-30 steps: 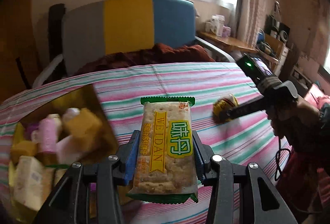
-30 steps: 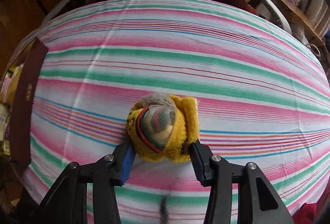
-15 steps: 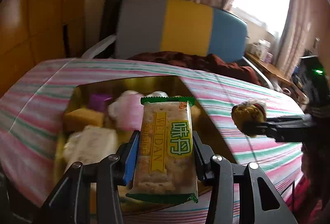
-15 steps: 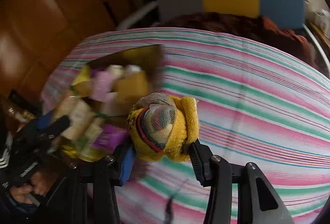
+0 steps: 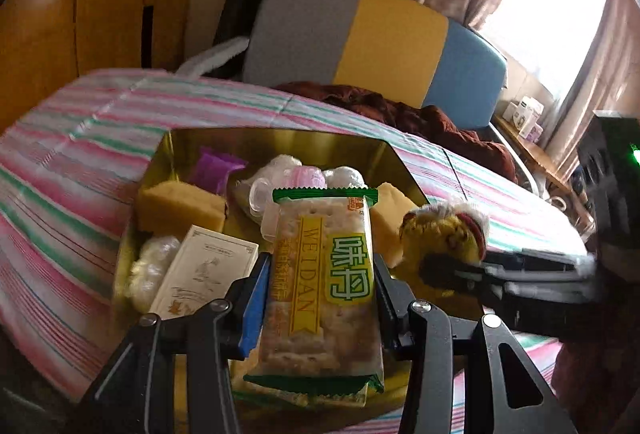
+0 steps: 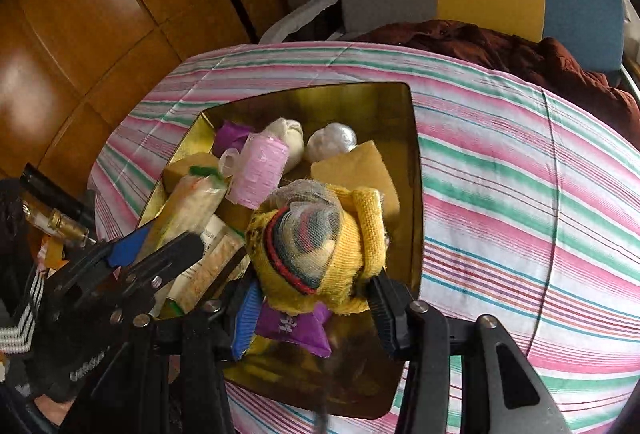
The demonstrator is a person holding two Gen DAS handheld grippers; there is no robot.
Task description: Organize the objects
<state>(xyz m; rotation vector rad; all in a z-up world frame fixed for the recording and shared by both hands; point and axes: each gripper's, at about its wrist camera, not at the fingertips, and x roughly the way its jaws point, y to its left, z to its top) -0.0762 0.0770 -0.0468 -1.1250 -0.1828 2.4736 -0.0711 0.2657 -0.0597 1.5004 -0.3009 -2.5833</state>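
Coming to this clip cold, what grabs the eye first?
The left gripper holds a green-edged WEIDAN cracker packet upright over the gold tin. Beside it, the right gripper clamps a yellow knitted bundle above the same tin, already crowded with snacks, on the striped tablecloth.

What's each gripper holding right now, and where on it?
Left gripper pinches the cracker pack by its long side edges; right gripper squeezes the yellow knit bundle across its lower sides.
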